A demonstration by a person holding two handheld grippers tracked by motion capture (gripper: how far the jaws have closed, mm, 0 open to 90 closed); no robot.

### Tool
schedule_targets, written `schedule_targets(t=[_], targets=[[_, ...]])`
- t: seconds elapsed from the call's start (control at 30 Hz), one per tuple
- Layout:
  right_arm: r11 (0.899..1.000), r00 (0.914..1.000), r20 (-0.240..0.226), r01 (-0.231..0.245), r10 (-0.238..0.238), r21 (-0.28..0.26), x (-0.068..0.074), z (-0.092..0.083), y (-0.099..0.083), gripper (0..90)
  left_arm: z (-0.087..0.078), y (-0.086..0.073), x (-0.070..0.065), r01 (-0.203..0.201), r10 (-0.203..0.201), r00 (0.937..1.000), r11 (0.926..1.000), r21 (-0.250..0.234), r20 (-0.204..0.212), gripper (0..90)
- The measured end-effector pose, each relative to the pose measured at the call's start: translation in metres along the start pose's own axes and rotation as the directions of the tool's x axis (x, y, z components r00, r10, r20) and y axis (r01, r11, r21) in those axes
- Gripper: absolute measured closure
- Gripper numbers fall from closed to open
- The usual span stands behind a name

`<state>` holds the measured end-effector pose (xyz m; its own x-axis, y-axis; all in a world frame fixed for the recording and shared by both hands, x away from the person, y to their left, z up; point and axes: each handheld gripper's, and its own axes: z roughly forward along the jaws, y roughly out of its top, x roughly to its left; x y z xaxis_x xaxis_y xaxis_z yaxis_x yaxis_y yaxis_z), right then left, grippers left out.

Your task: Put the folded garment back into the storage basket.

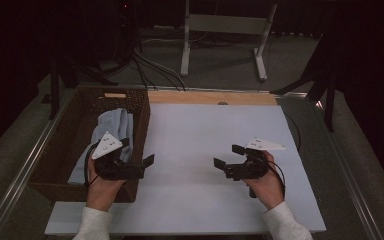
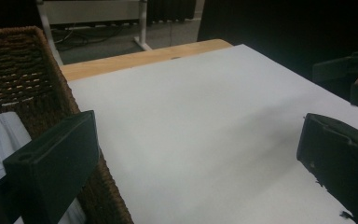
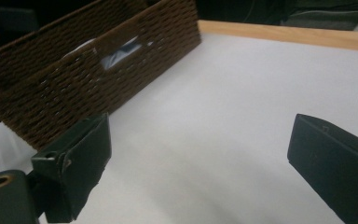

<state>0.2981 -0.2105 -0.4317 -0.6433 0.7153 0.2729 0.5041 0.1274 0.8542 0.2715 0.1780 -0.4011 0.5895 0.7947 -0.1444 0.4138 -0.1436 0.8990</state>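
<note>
A brown wicker basket (image 1: 144, 116) stands on the left side of the white tabletop (image 1: 210, 125). A light blue folded cloth (image 1: 112, 125) lies inside it. My left gripper (image 1: 137, 151) hovers over the basket's right wall near its front corner, open, with nothing between its jaws. In the left gripper view, the left gripper (image 2: 196, 140) straddles the basket wall (image 2: 23, 70), with the cloth (image 2: 0, 135) at the left edge. My right gripper (image 1: 228, 155) is open over bare table, right of centre. The right gripper (image 3: 203, 135) faces the basket (image 3: 121, 79); cloth (image 3: 121, 49) shows through its handle hole.
A wooden strip (image 1: 210, 97) borders the table's far edge. Beyond it on the floor are a white stand (image 1: 225, 25), cables (image 1: 150, 65) and dark tripod legs (image 1: 325, 85). The other gripper (image 2: 349, 74) shows at the left gripper view's right edge.
</note>
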Motion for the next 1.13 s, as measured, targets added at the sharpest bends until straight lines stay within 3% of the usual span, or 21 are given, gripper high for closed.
schedule_targets(t=[0.5,1.13], targets=[[0.993,0.9956,0.079,-0.043,0.052,-0.112,-0.034,-0.046,-0.020,6.5,-0.003,-0.010,0.001,-0.009,0.009,1.0000,0.9999,-0.006,0.000,0.2],[0.985,0.9924,0.106,-0.043,0.061,-0.167,-0.046,-0.071,-0.039,6.5,-0.009,-0.016,0.005,0.002,-0.002,0.9999,0.9999,-0.016,-0.013,0.2]])
